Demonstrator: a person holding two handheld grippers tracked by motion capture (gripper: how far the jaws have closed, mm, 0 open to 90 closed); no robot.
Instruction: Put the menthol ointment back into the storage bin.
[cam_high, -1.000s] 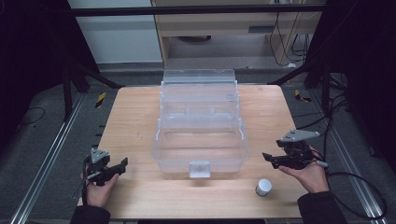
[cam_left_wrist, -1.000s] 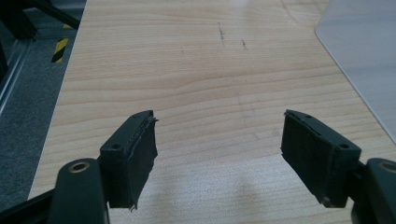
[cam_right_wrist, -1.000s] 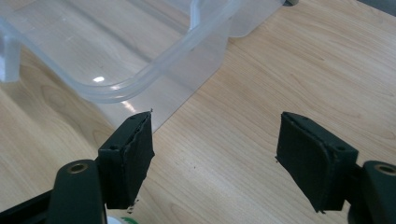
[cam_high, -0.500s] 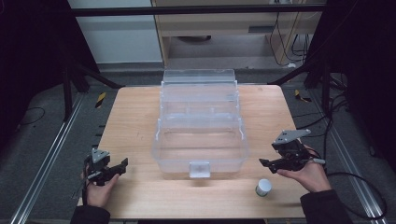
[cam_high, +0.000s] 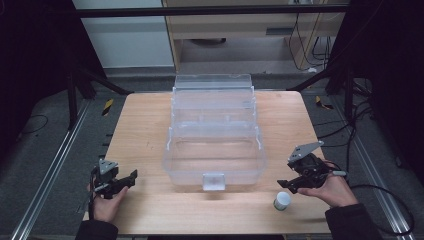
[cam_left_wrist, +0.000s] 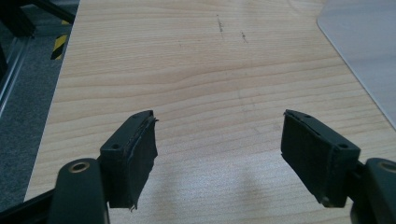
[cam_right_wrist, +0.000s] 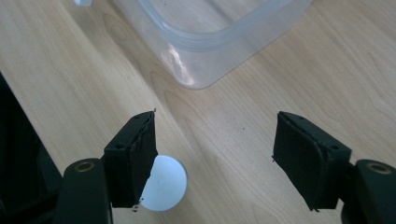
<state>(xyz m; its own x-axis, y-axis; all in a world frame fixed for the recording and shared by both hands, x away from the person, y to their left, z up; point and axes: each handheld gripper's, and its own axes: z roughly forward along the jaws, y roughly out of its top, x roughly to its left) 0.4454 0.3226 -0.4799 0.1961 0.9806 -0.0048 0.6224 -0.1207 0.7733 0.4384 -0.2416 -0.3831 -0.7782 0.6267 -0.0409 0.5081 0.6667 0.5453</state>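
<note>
At the near edge of the wooden table (cam_high: 145, 125), seen from the high view, the person's left hand (cam_high: 106, 202) comes in at about 7 o'clock and holds the left gripper (cam_high: 120, 181) low over the bare wood, its jaws pointing toward 2 o'clock. In the left gripper view that gripper (cam_left_wrist: 217, 140) is released, the two black jaws spread wide with nothing but wood grain between them, and a pale corner of the clear plastic box (cam_left_wrist: 364, 42) shows far off at 1 o'clock. At about 5 o'clock in the high view the right hand (cam_high: 337, 190) holds the right gripper (cam_high: 286, 184), jaws pointing toward 8 o'clock, just above and beside a small white round cap (cam_high: 281, 201) that stands on the table near the front edge. In the right gripper view this gripper (cam_right_wrist: 215, 140) is also released, jaws wide apart; the cap (cam_right_wrist: 163, 183) lies at 7 o'clock, partly behind the left-hand jaw rather than between the two, and the box's rounded corner (cam_right_wrist: 201, 46) sits beyond at 12 o'clock. Farther back, the box (cam_high: 215, 135) takes up the middle of the table, open, with a latch tab on its near wall and stepped clear tiers rising toward 12 o'clock.
</note>
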